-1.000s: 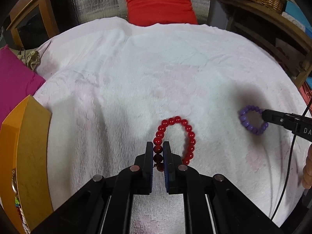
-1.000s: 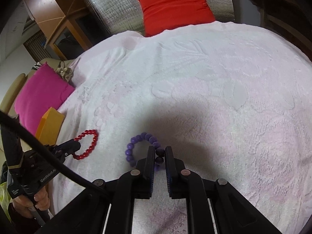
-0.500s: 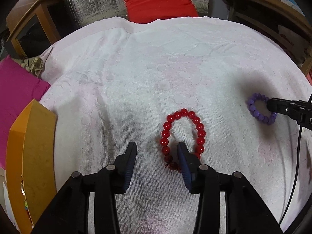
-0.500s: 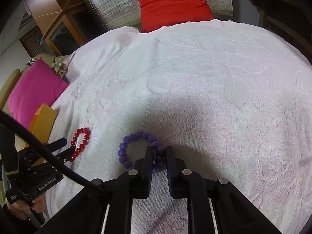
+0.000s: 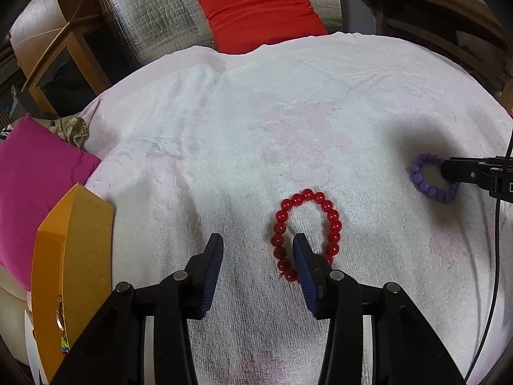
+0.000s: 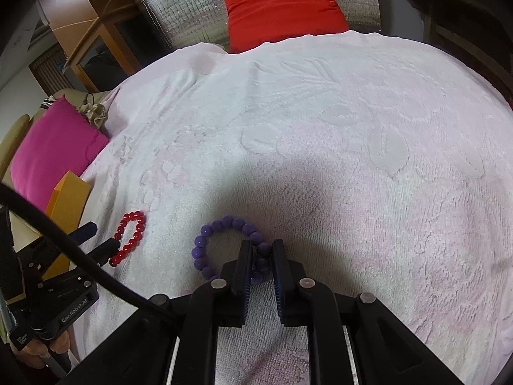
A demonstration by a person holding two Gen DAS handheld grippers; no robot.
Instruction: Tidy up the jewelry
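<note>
A red bead bracelet [image 5: 335, 224] lies loose on the white towel [image 5: 256, 128]. My left gripper [image 5: 257, 239] stands open over its near end: the right finger covers the bracelet's lower beads, the left finger is off to the side. In the right wrist view the red bracelet [image 6: 138, 226] shows beside the left gripper [image 6: 102, 235]. A purple bead bracelet [image 6: 205, 240] rests on the towel with my right gripper [image 6: 262, 244] shut on its beads at the near right side. The left wrist view shows the purple bracelet [image 5: 416, 178] at the far right.
An orange box [image 5: 73, 256] with trinkets hanging inside stands at the towel's left edge, a pink cushion [image 5: 35, 186] behind it. A red cushion [image 5: 259, 9] leans at the back. A black cable [image 5: 495, 256] hangs near the right gripper. Wooden furniture rings the bed.
My left gripper's jaws opened and let go of the red bracelet, which now lies on the towel. The right gripper stayed shut on the purple bracelet.
</note>
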